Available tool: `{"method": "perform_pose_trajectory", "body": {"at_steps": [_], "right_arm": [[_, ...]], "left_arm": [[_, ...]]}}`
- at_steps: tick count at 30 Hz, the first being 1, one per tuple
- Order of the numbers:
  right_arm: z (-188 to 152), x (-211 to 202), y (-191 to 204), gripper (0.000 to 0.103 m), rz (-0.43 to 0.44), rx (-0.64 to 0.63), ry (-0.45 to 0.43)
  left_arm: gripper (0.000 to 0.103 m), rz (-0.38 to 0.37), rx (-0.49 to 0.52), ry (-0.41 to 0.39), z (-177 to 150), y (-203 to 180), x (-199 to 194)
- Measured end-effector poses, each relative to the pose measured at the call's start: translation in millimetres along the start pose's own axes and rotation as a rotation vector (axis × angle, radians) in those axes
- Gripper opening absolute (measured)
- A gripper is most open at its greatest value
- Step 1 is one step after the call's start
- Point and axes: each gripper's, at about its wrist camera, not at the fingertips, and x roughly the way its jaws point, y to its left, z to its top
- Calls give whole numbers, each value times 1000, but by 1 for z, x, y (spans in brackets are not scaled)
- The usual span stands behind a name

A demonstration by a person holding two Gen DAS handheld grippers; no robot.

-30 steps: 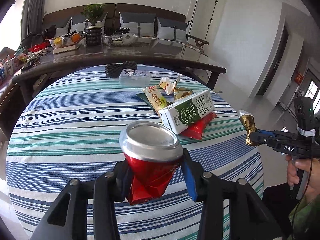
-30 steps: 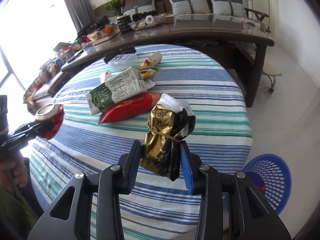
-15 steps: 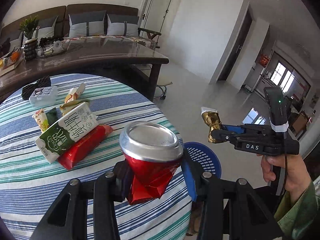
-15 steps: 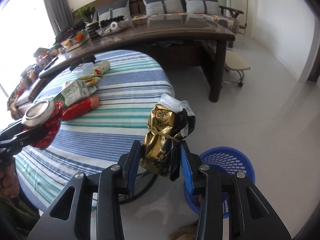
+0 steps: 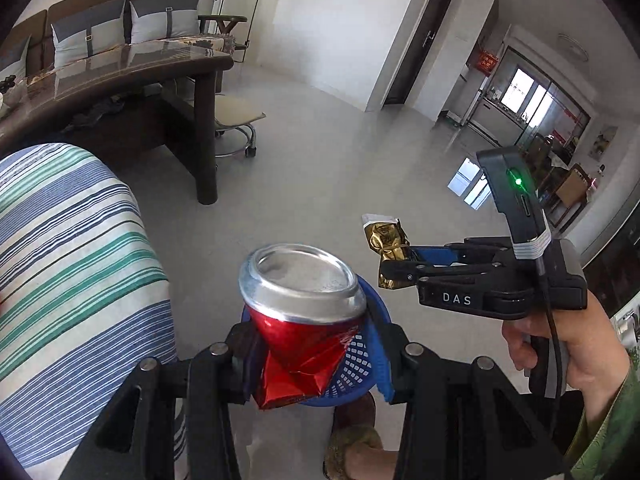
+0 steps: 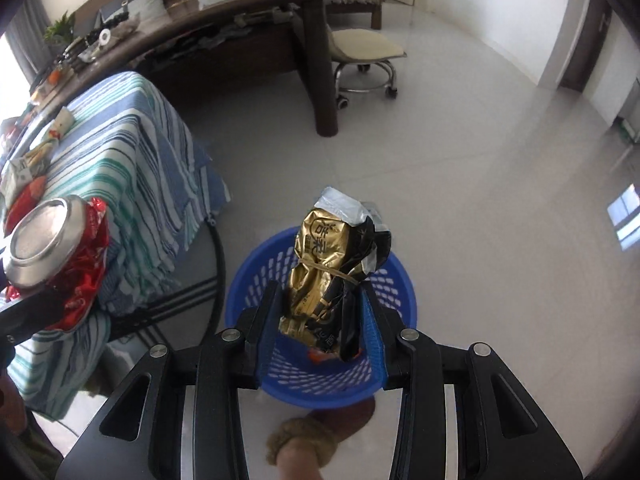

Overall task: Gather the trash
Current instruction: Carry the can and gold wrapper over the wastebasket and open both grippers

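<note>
Pale tiled floor beside striped table | blue basket held something orange, unclear | left gripper clamped crushed red can | right gripper clamped gold wrapper above basket

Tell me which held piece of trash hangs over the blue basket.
The crumpled gold foil wrapper in the right tongs; the crushed red can is beside the striped table.

Pale floor — blue basket
</note>
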Motion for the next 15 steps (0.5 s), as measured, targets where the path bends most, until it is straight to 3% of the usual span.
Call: {"method": "perform_pose_trajectory", "body": {"at_steps": [6, 15], "right_arm": [[-1, 9, -31, 39, 33, 71, 18], [2, 16, -40, 41, 56, 97, 32]], "left_arm": [[45, -4, 5, 62, -2, -6, 50], [45, 2, 32, 99, -4, -13, 86]]}}
